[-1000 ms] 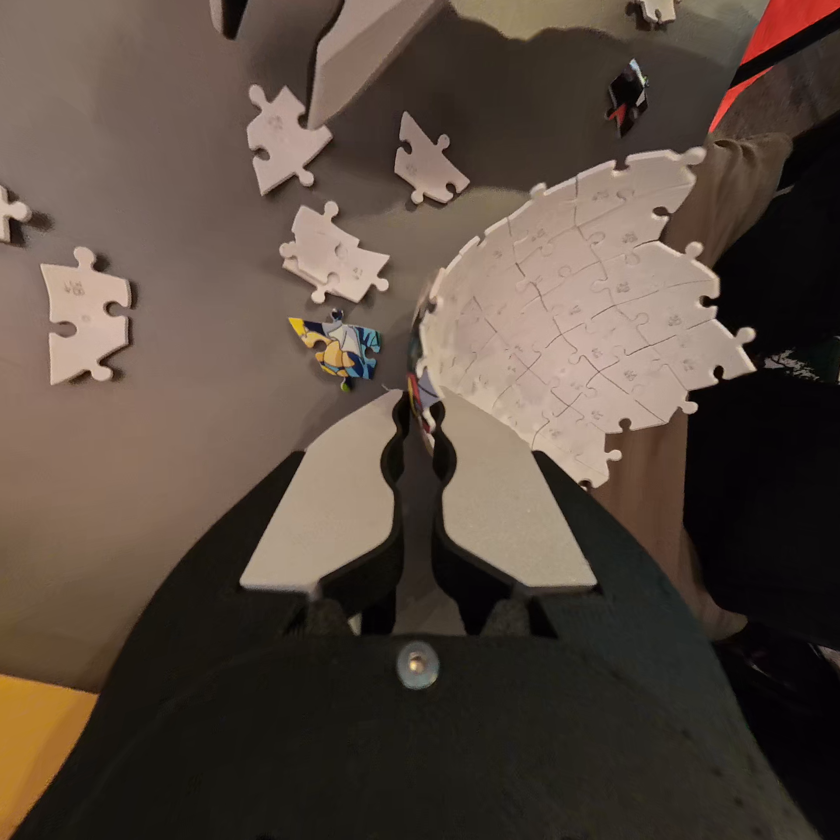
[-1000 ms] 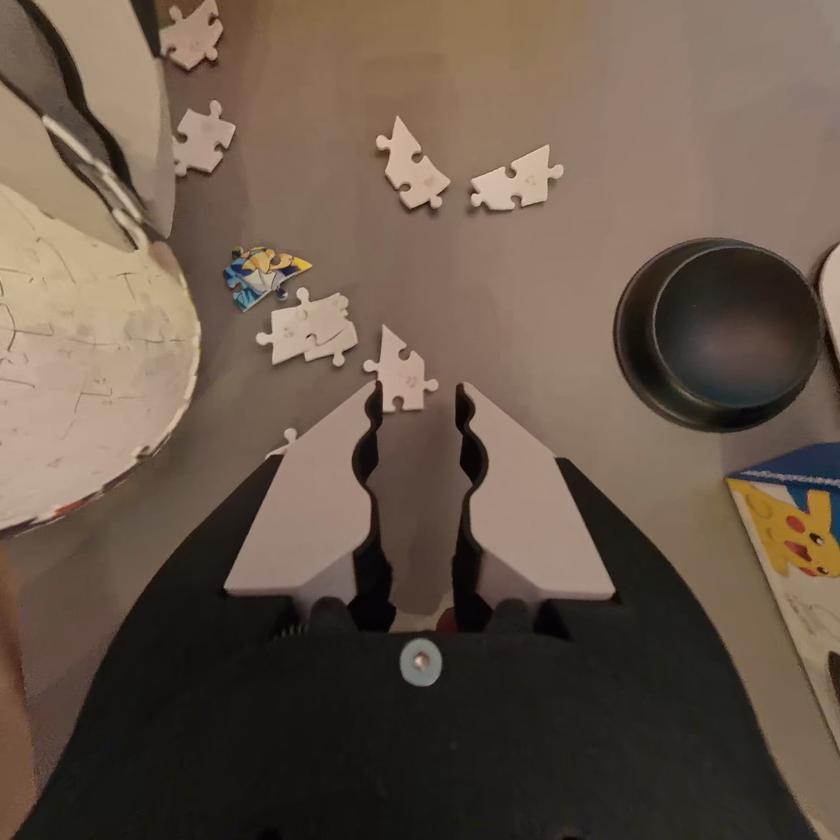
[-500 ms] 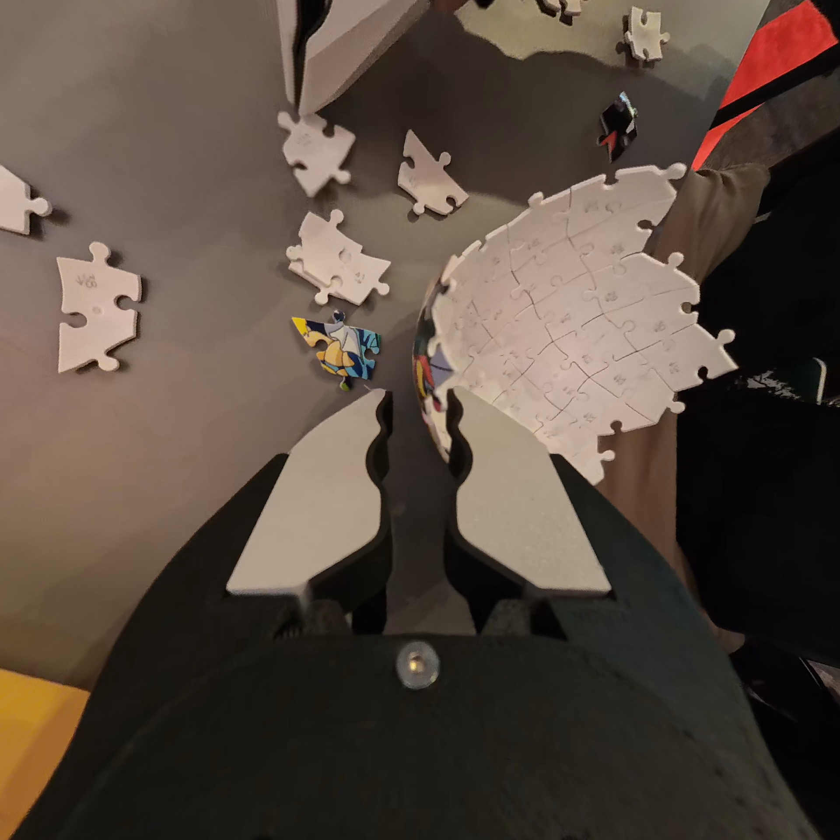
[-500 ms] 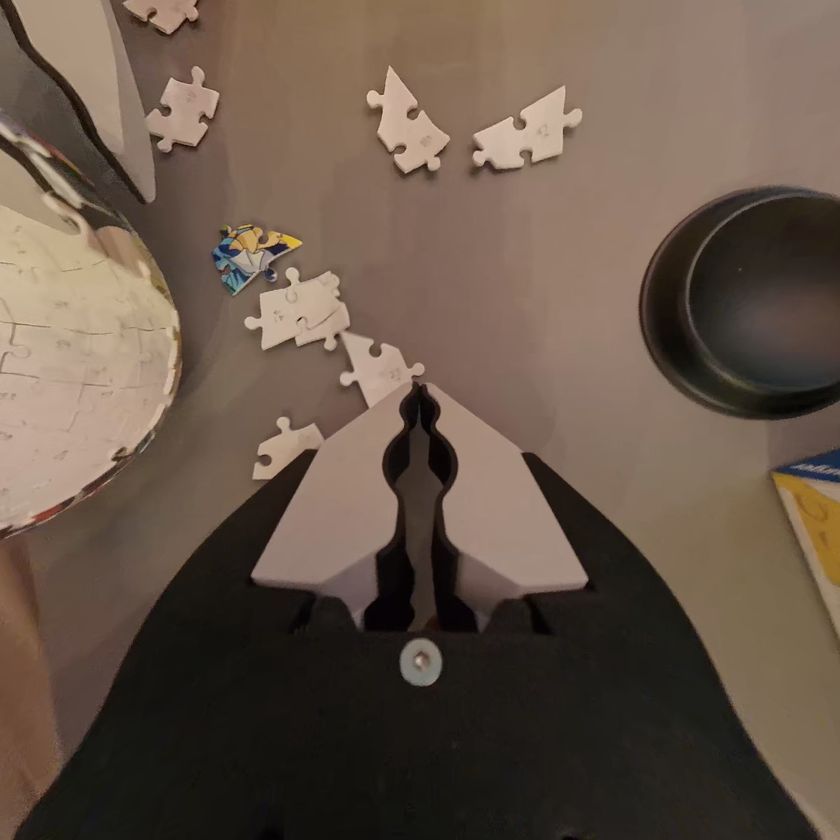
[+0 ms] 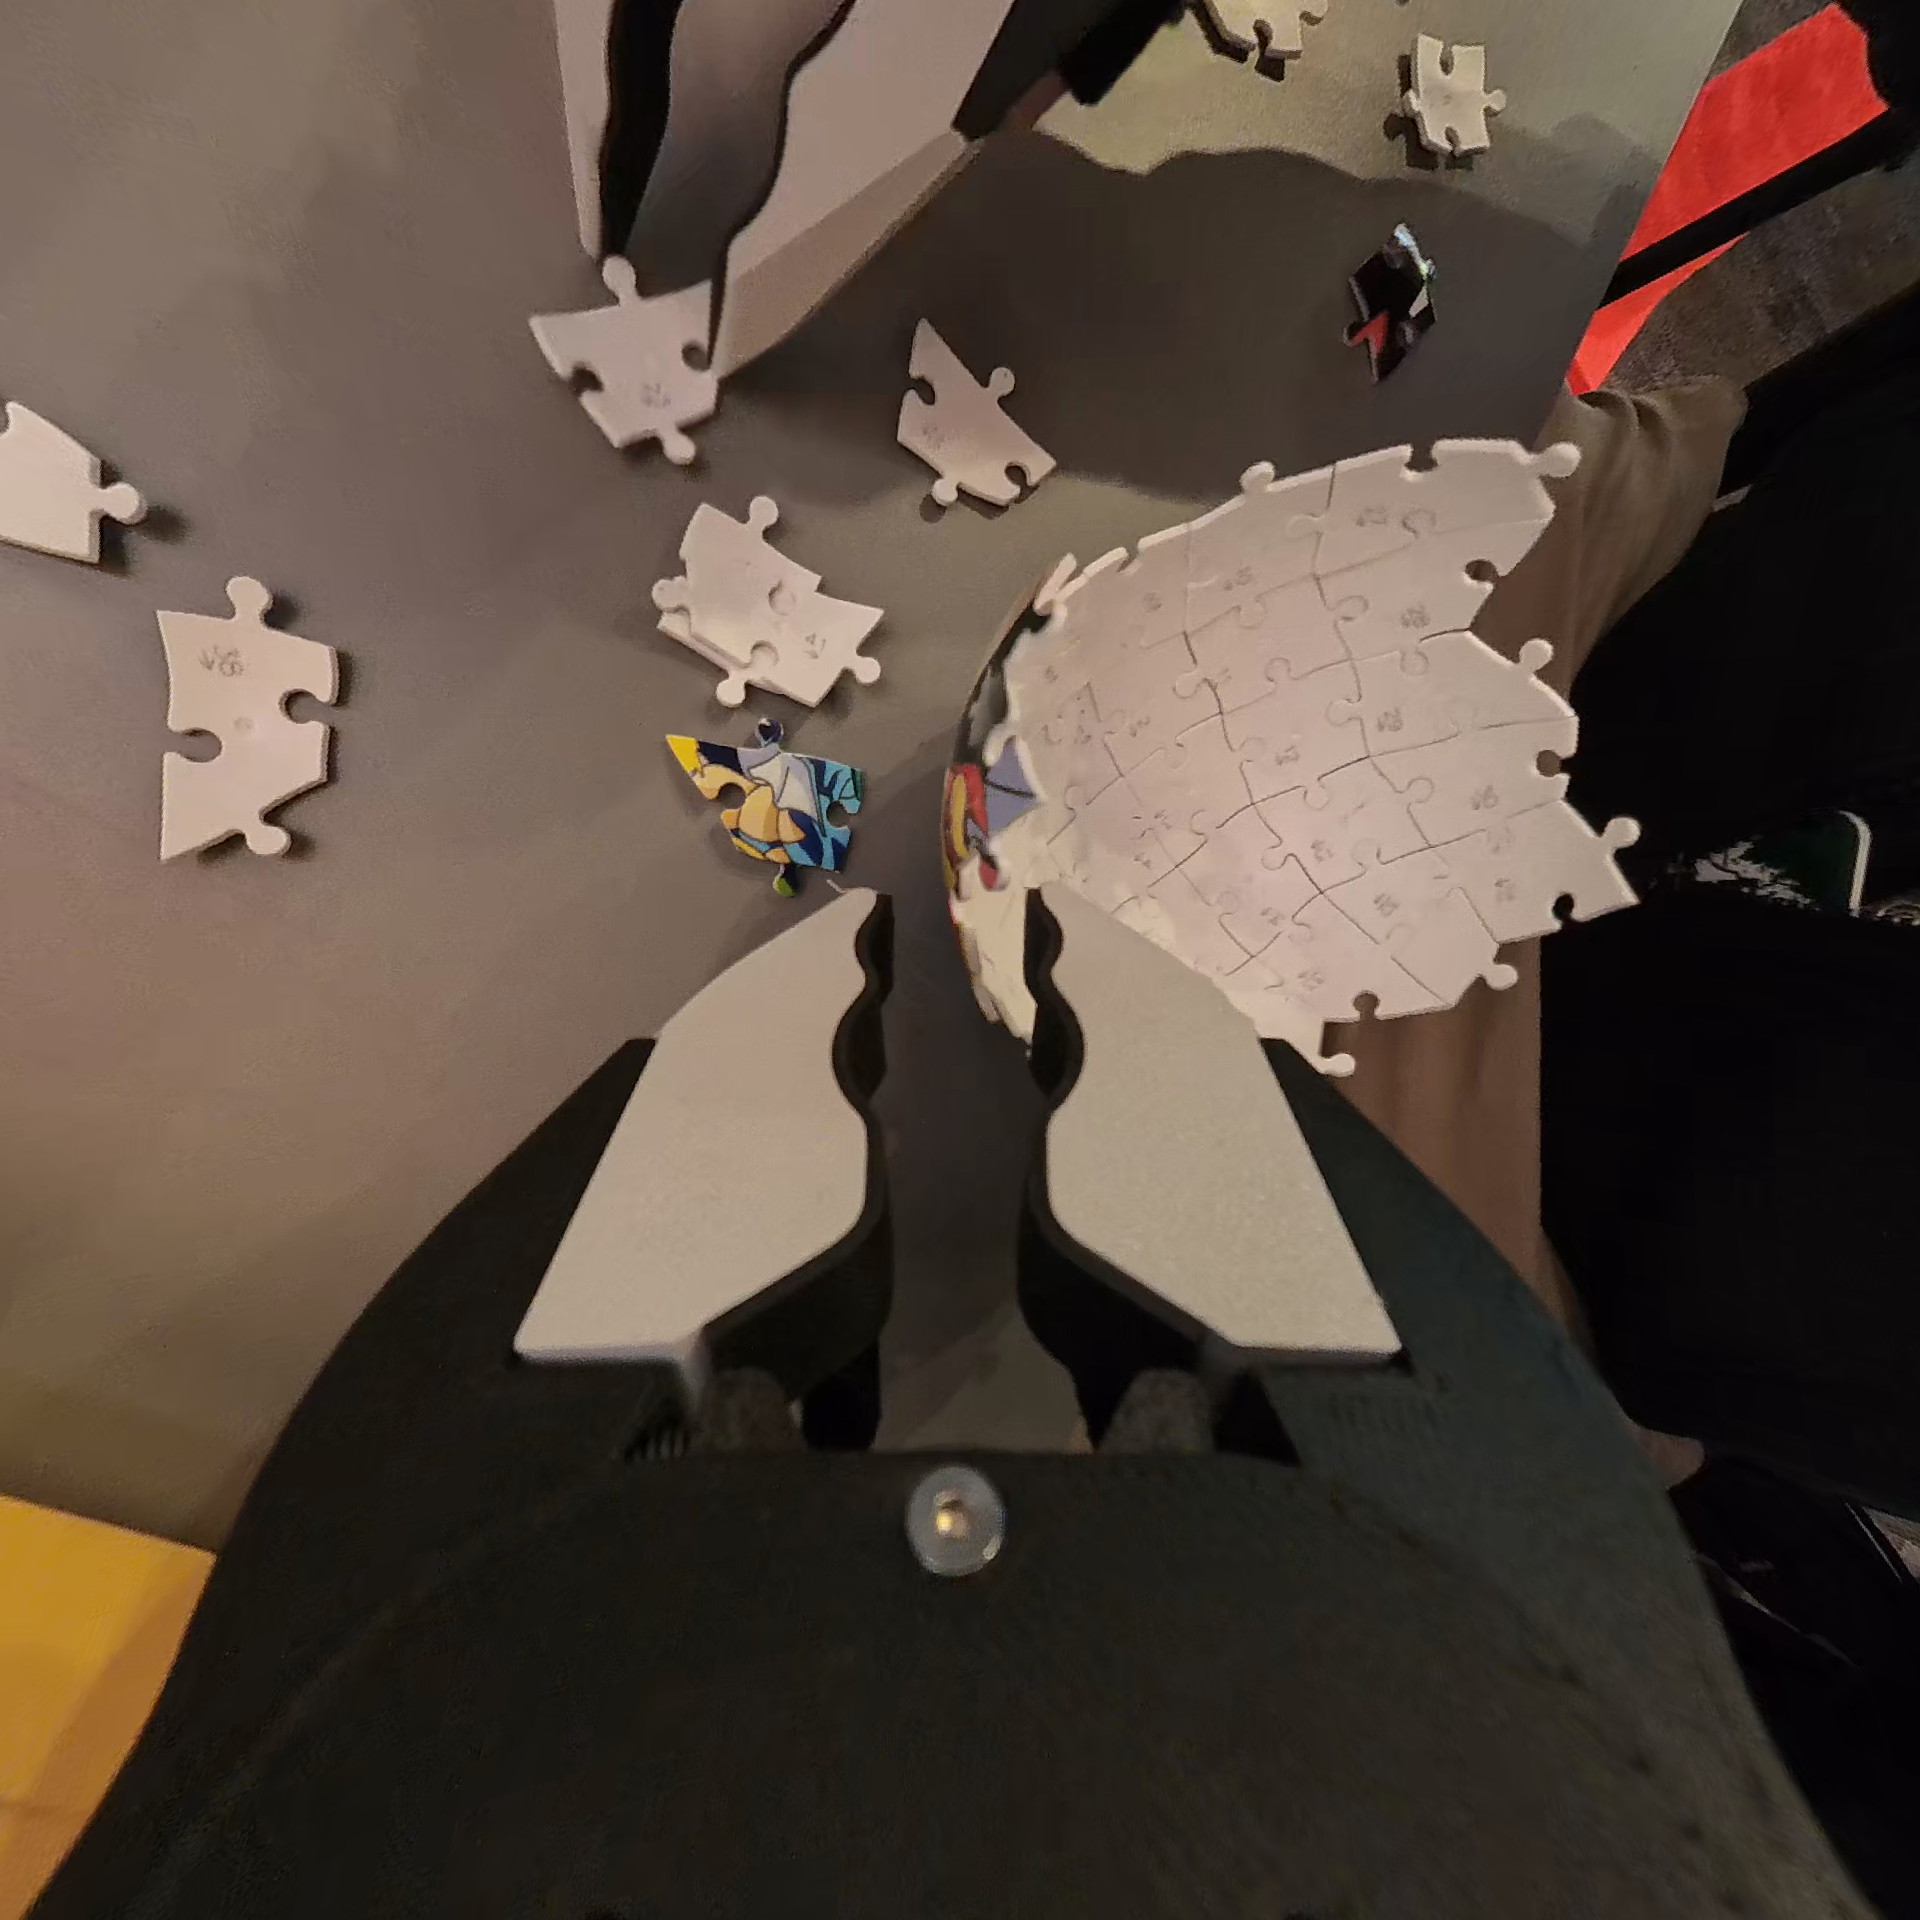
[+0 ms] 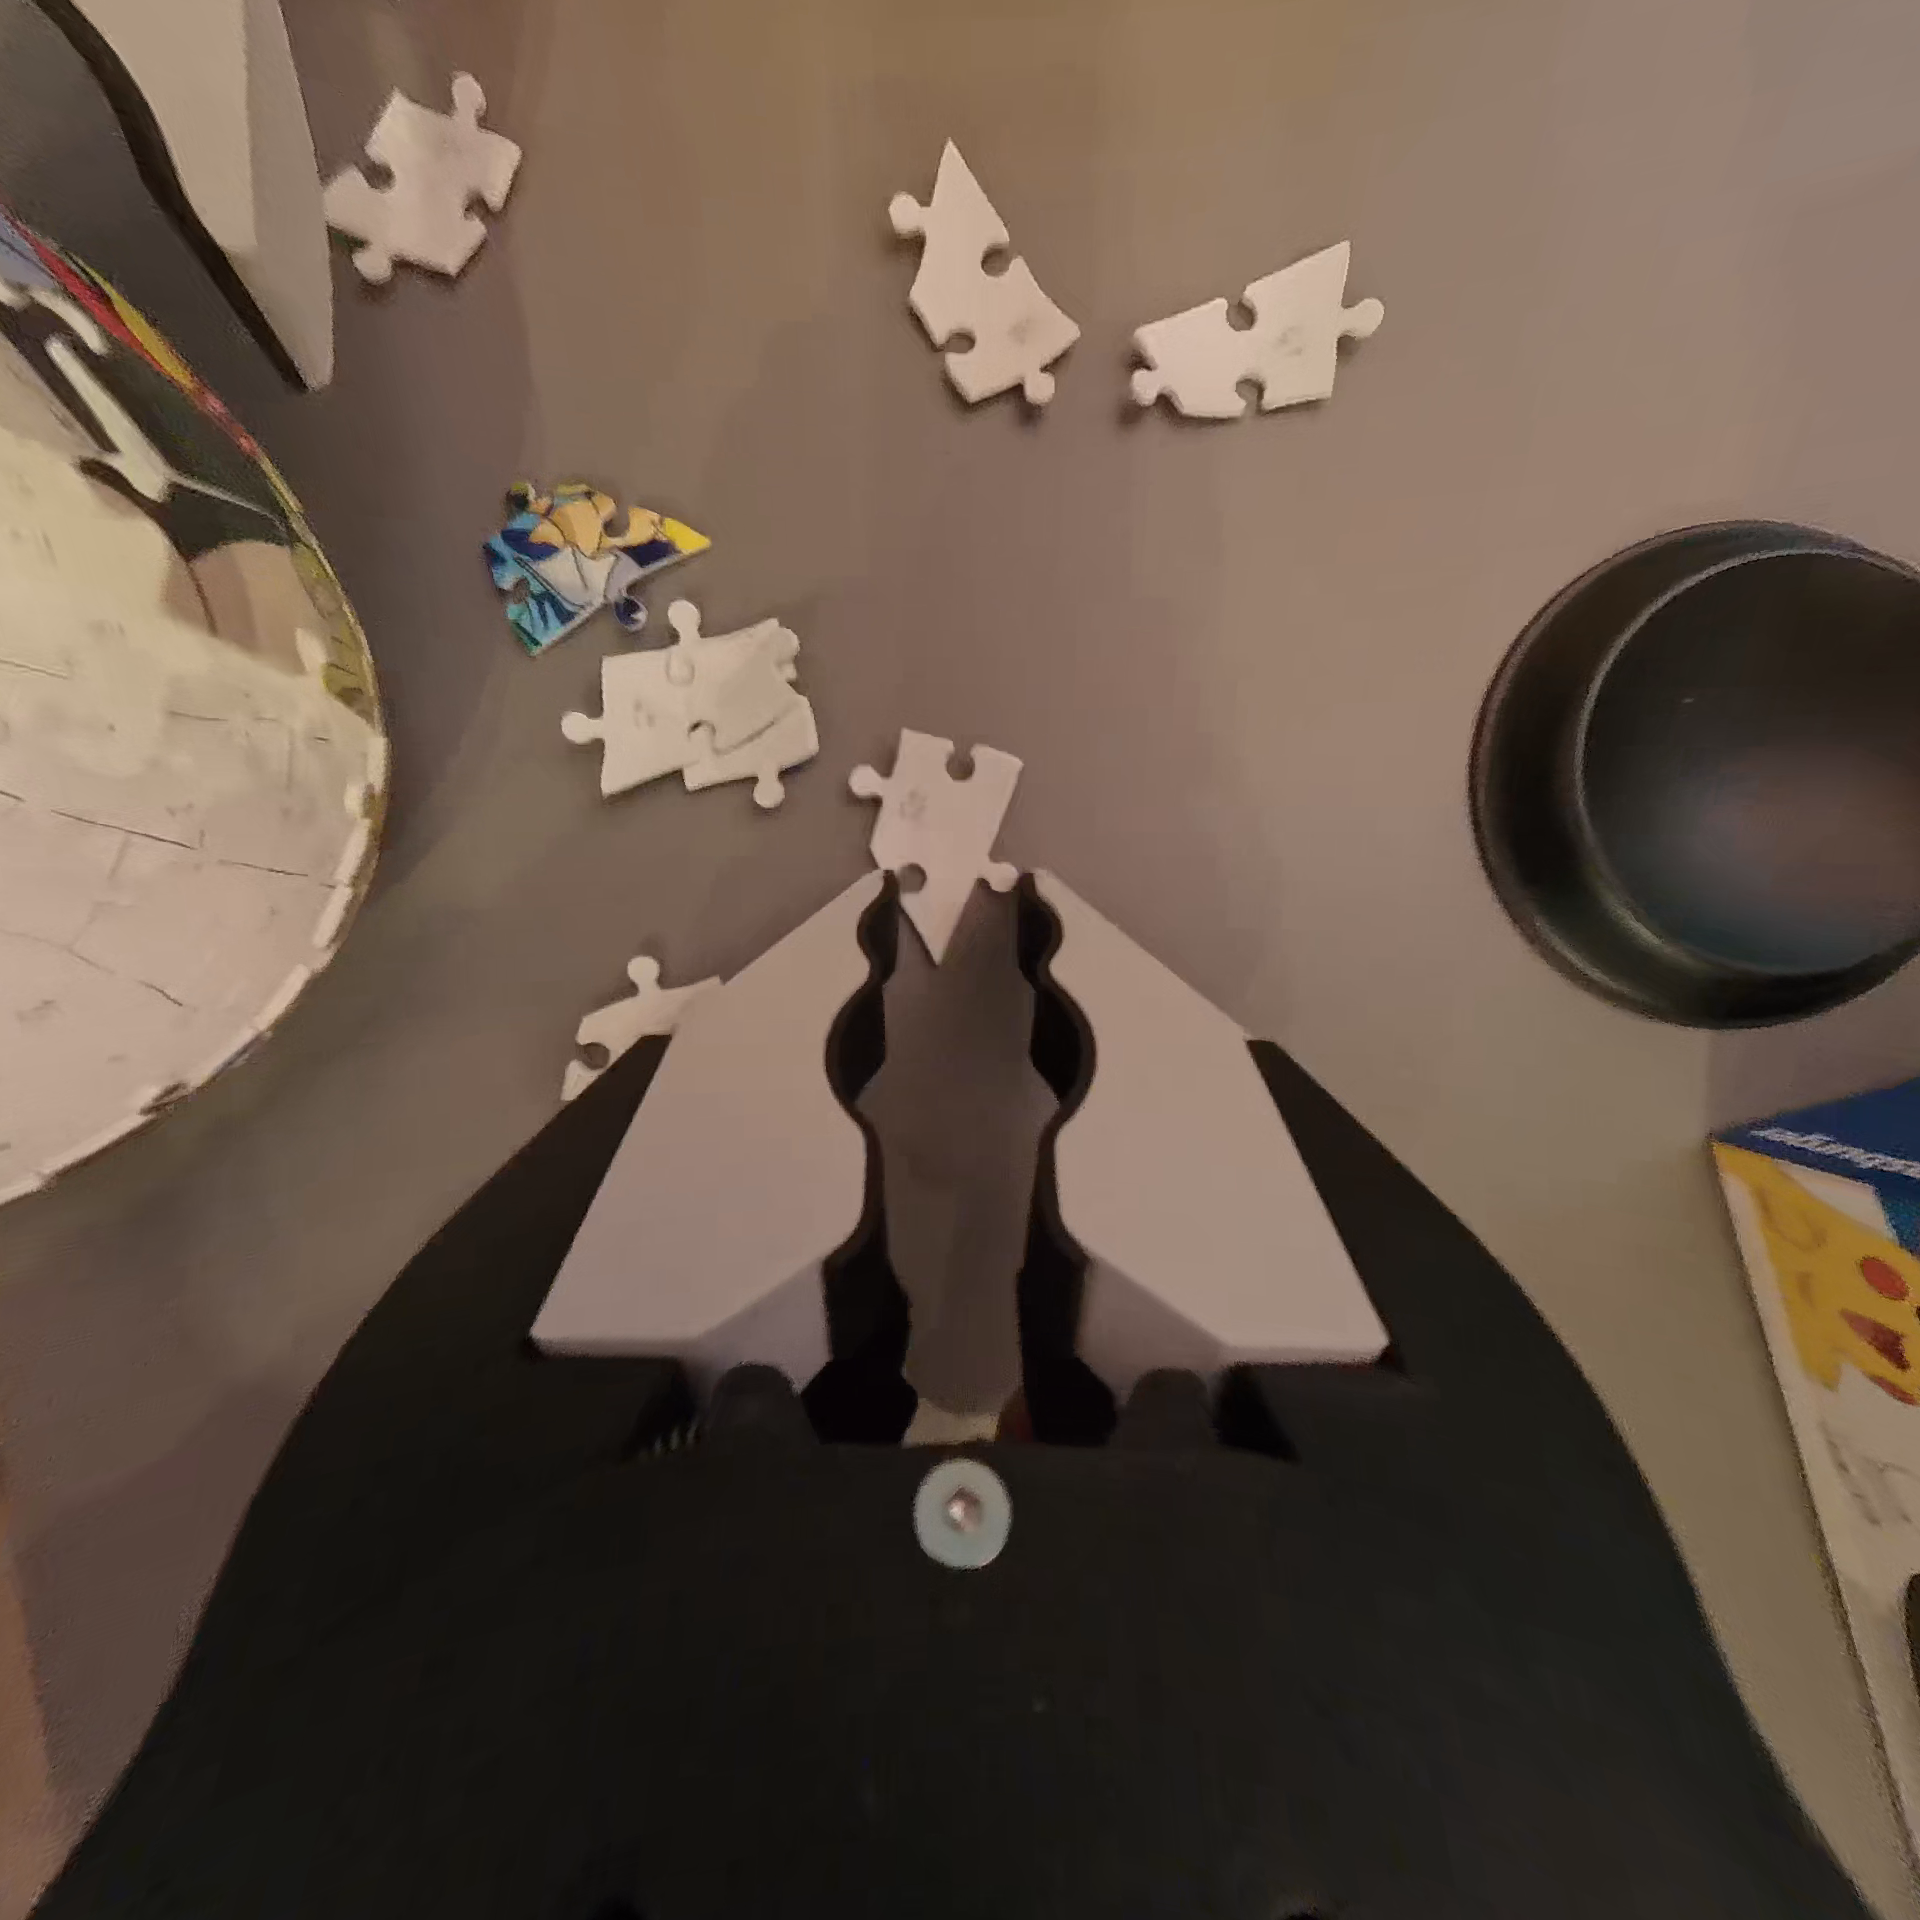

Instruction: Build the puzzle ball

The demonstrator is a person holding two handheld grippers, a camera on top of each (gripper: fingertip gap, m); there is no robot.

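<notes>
A tabletop set up for a hobby — likely a home or a recording room, though the pictures cannot settle which. A plain grey table (image 6: 1299, 644) carries loose puzzle pieces (image 6: 987, 281) scattered blank side up, one colourful piece (image 6: 582, 556), a black bowl (image 6: 1714, 769) and the corner of a cartoon-printed box (image 6: 1829, 1268). At the table's edge the left wrist view shows a person's clothing (image 5: 1714, 1039) and a red strip (image 5: 1756, 145) — nothing there looks like shop or lab gear.
</notes>
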